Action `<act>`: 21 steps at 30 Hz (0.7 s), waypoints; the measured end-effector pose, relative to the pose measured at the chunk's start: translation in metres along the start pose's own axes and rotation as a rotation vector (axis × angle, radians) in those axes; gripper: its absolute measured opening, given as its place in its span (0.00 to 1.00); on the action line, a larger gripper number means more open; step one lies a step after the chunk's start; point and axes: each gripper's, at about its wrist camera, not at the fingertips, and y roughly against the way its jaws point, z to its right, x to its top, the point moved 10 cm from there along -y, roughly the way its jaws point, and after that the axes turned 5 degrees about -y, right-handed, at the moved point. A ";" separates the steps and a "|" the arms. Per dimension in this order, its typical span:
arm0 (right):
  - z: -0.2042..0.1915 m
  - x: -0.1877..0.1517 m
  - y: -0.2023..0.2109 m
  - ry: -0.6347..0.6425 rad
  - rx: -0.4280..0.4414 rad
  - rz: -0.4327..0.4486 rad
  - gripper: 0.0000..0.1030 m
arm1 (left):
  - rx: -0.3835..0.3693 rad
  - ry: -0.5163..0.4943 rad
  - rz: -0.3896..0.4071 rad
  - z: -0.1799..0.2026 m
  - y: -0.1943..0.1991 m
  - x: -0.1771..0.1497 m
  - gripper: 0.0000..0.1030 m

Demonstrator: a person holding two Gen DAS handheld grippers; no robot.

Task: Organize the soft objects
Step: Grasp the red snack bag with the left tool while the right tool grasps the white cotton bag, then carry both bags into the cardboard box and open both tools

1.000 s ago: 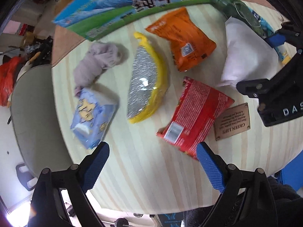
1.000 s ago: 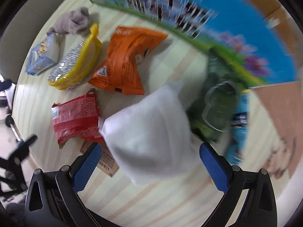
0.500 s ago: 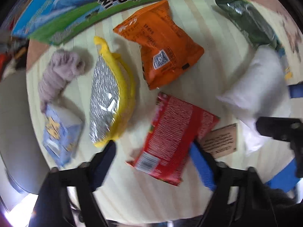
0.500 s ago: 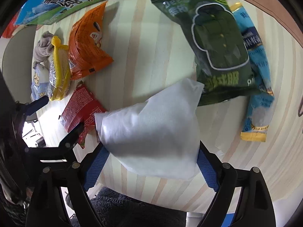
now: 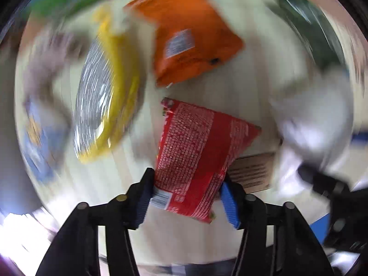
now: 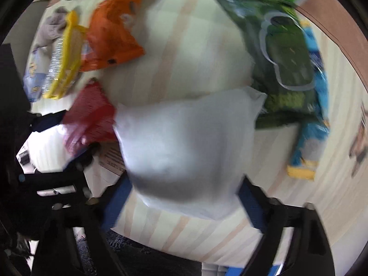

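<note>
Red snack packet (image 5: 195, 151) sits clamped at its near edge between the left gripper (image 5: 186, 201) pads. White pillow pouch (image 6: 188, 151), right of the packet, is apparently pinched by the right gripper (image 6: 184, 202); blur limits certainty. Beyond the packet: orange bag (image 5: 191, 39), yellow-rimmed foil bag (image 5: 103, 96).

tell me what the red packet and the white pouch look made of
Red packet: likely thin plastic film with a slight sheen, printed with fine white text and creased near the left gripper. White pouch: probably soft matte film or nonwoven, puffy and unprinted; blur leaves it open.
</note>
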 end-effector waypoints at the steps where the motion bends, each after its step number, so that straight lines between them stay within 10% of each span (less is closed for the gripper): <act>1: 0.002 -0.005 0.000 -0.033 0.040 -0.015 0.79 | -0.070 0.098 -0.019 -0.005 -0.003 -0.005 0.48; 4: 0.010 -0.011 0.002 -0.106 0.140 -0.021 0.80 | -0.163 0.205 -0.016 -0.012 -0.012 -0.012 0.50; 13: 0.036 0.013 0.007 -0.226 0.143 0.027 0.90 | -0.081 0.176 0.033 -0.026 -0.010 -0.023 0.43; 21: 0.018 0.013 0.015 -0.210 0.104 0.075 0.66 | -0.009 0.193 0.145 -0.044 0.057 -0.042 0.41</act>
